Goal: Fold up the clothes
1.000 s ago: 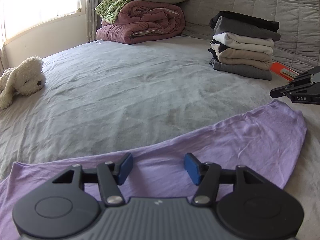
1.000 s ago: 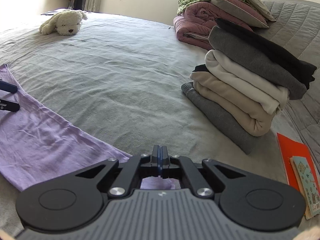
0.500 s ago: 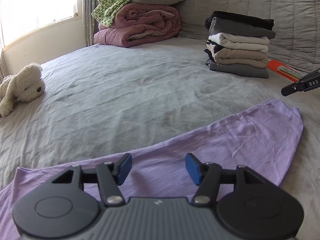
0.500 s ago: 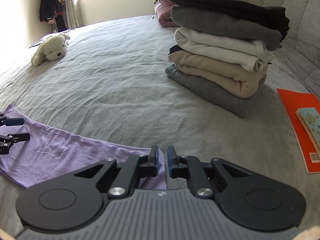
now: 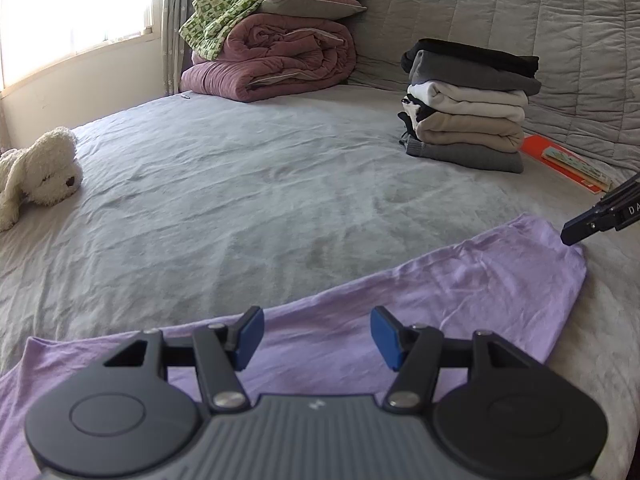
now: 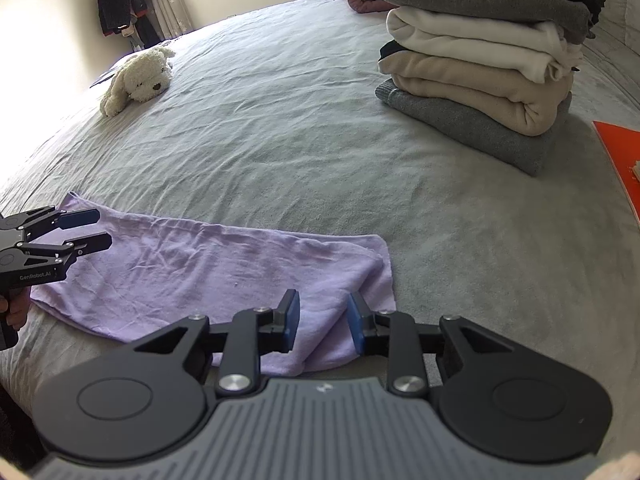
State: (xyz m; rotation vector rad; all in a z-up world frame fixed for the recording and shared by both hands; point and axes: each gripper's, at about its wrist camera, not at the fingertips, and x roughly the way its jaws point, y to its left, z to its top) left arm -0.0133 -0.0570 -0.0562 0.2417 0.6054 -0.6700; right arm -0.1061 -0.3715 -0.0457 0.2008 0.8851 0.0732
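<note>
Both grippers sit over the lilac garment [image 6: 224, 276], nothing clamped. Right gripper [image 6: 322, 322]: a second ago its jaws were pinched together at the cloth's right end, now they are opening, blue pads apart with a raised fold of fabric lying loose between them, not pressed. Its view has also swung and rolled, so more of the lilac strip now shows. Left gripper [image 5: 316, 336]: jaws spread wide, same as a second ago, hovering above the cloth's left end, gripping nothing. Reads as a release: the last fold looks laid down and let go, so the garment rests as a long folded strip flat on the grey bedsheet [image 5: 248, 200], near edge of the bed. Likely another fold or a move to the stack comes next, that's a guess. Counts: one lilac garment; one stack of folded clothes [image 5: 468, 104], about five or six layers, exact number hard to tell; one white plush dog [image 5: 40, 168]; one rolled maroon quilt [image 5: 276, 60] with a green patterned cloth and pillows on top; one orange book [image 5: 560, 156] beside the stack; two grippers.
</note>
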